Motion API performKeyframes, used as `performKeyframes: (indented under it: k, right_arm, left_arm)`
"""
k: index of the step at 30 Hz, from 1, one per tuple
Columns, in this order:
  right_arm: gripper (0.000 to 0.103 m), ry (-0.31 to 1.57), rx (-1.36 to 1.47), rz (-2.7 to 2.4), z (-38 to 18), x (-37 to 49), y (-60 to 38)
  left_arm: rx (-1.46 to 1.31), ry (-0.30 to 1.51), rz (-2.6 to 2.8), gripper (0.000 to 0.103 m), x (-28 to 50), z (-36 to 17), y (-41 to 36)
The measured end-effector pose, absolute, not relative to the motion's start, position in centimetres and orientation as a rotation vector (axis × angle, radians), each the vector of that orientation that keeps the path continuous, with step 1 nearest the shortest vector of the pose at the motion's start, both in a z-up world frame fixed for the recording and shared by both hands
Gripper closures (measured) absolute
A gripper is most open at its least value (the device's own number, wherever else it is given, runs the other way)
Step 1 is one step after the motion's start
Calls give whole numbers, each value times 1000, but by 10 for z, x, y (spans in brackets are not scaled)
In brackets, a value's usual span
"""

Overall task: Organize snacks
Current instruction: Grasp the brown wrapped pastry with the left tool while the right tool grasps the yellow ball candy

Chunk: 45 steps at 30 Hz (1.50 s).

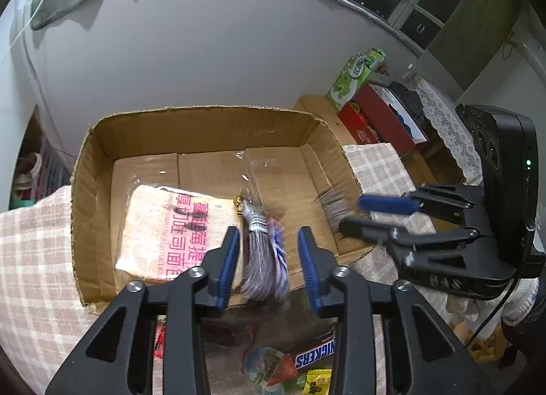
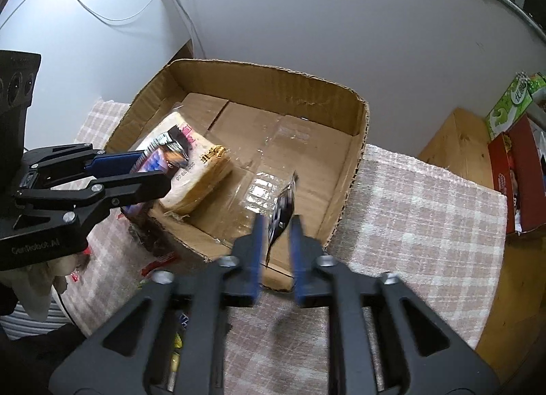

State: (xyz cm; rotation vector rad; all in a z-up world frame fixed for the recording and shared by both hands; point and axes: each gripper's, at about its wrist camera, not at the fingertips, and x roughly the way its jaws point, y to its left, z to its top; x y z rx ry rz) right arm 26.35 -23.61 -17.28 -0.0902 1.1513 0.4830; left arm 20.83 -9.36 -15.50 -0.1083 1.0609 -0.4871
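An open cardboard box (image 1: 204,122) (image 2: 358,142) sits on the checked cloth. A wrapped toast loaf (image 1: 170,228) (image 2: 201,170) lies inside it at the left. My left gripper (image 1: 269,238) (image 2: 150,166) is over the box's near edge with its jaws open; a blurred purple-and-silver snack packet (image 1: 262,258) (image 2: 160,152) hangs between them, falling or loose. My right gripper (image 2: 278,224) (image 1: 348,214) is at the box's right front, jaws apart, with a blurred dark snack packet (image 2: 283,207) (image 1: 336,204) between them.
Loose snacks lie on the cloth under my left gripper: a Snickers bar (image 1: 314,354), a round packet (image 1: 269,364), a yellow packet (image 1: 317,383). A green box (image 1: 355,74) and a red box (image 1: 375,115) stand on a wooden surface at the right. A wall is behind the box.
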Motion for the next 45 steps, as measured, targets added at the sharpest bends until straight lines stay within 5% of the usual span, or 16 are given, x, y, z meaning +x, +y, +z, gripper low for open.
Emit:
performKeyframes:
  k: [1,2,27,45]
  right_arm:
    - [42,1138,-88,481,-171,262,-237]
    - [41,1130,-83,483,-169,262,-238]
    - [41,1078,-58,520,-135,200,-236]
    - [41,1179,-61,537,-177,96,-226]
  left_arm:
    - [-110,1060,-482,57,209,-155,-93]
    - [-117,1056,-483,57,209,-153,-92]
    - [-193,993,-400,57,170,-128,-35]
    - [-266,1094,-198,57,65,-172,66]
